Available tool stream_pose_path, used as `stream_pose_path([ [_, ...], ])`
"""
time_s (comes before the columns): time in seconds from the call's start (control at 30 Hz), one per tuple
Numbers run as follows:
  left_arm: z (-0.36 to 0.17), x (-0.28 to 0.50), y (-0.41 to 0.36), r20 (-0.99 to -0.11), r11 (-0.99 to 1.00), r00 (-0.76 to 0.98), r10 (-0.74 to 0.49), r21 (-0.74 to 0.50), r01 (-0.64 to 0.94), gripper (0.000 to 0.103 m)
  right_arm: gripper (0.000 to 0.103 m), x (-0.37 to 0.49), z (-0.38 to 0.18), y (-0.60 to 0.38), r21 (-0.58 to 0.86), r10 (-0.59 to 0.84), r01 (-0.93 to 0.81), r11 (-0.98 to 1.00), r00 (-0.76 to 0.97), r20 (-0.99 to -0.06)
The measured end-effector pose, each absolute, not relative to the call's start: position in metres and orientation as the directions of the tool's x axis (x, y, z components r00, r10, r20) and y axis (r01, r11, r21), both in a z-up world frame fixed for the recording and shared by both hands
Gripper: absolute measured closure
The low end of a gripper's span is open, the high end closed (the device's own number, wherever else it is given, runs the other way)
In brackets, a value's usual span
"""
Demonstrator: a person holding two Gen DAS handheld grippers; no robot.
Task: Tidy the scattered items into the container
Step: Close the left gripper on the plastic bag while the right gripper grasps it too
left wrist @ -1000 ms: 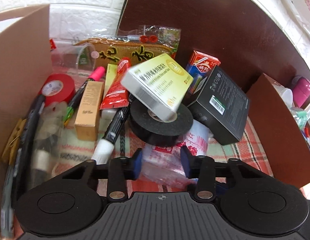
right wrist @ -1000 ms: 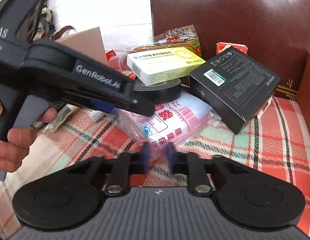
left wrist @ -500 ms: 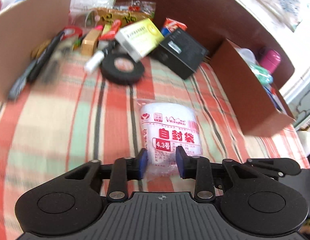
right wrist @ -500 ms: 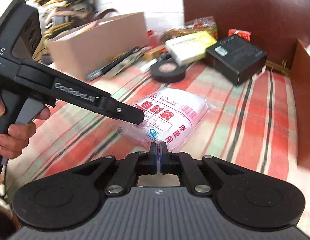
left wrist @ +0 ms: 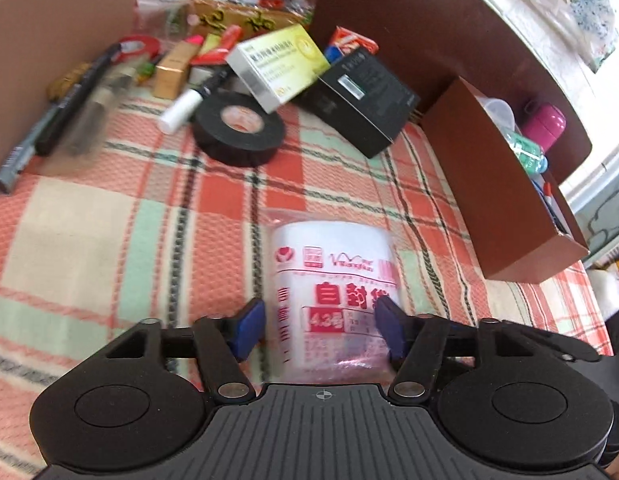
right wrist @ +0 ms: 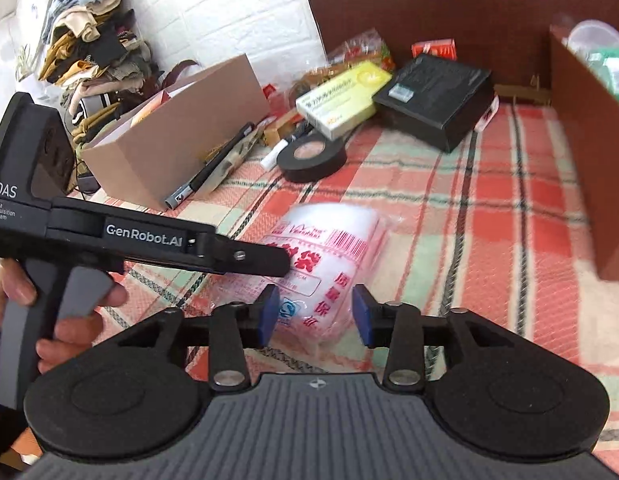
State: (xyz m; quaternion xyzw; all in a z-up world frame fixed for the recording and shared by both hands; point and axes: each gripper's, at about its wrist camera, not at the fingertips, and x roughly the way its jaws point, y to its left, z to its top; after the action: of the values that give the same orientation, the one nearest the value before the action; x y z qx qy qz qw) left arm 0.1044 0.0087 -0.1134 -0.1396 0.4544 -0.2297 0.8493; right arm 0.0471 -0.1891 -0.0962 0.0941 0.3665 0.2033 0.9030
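Left wrist view: the left gripper [left wrist: 319, 328], its blue fingers [left wrist: 249, 330] just spread apart, straddles a pack of zip bags [left wrist: 333, 280] lying on the plaid cloth [left wrist: 109, 240], the pads pressing nothing. Beyond lie a black tape roll [left wrist: 239, 128], a yellow medicine box [left wrist: 279, 66], a black box [left wrist: 365, 98] and pens beside a cardboard box [left wrist: 49, 60]; a brown container [left wrist: 497, 184] stands to the right.

Right wrist view: the right gripper [right wrist: 315, 314], fingers likewise just parted, frames the same pack [right wrist: 329, 256]. The hand-held left gripper [right wrist: 269, 258] crosses in front, covering the pack's left edge.
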Motion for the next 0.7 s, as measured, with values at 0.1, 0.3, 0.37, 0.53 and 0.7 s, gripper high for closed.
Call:
stream_pose_path([
  [0.1,-0.116,0.110,0.002,-0.704,0.854,0.483,-0.521,-0.440,0.278,0.021,0.038,0.052,-0.103,-0.193,0.351,0.447,-0.281,0.893,0.637,-0.628],
  [0.3,-0.117,0.117,-0.009,-0.711,0.859,0.486,-0.509,-0.386,0.335,0.028,0.035,0.064,-0.113,-0.198,0.444,0.514,-0.279,0.851,0.614,-0.599],
  [0.37,-0.116,0.115,-0.009,-0.709,0.858,0.488,-0.509,-0.372,0.354,0.036,0.034,0.070,-0.116,-0.198,0.467,0.525,-0.271,0.842,0.613,-0.590],
  [0.53,-0.118,0.121,0.003,-0.694,0.835,0.465,-0.549,-0.430,0.344,0.035,0.029,0.077,-0.116,-0.191,0.459,0.524,-0.279,0.844,0.616,-0.589],
  [0.7,-0.117,0.124,-0.005,-0.699,0.838,0.466,-0.542,-0.412,0.357,0.026,0.026,0.080,-0.117,-0.188,0.442,0.517,-0.288,0.850,0.618,-0.592],
])
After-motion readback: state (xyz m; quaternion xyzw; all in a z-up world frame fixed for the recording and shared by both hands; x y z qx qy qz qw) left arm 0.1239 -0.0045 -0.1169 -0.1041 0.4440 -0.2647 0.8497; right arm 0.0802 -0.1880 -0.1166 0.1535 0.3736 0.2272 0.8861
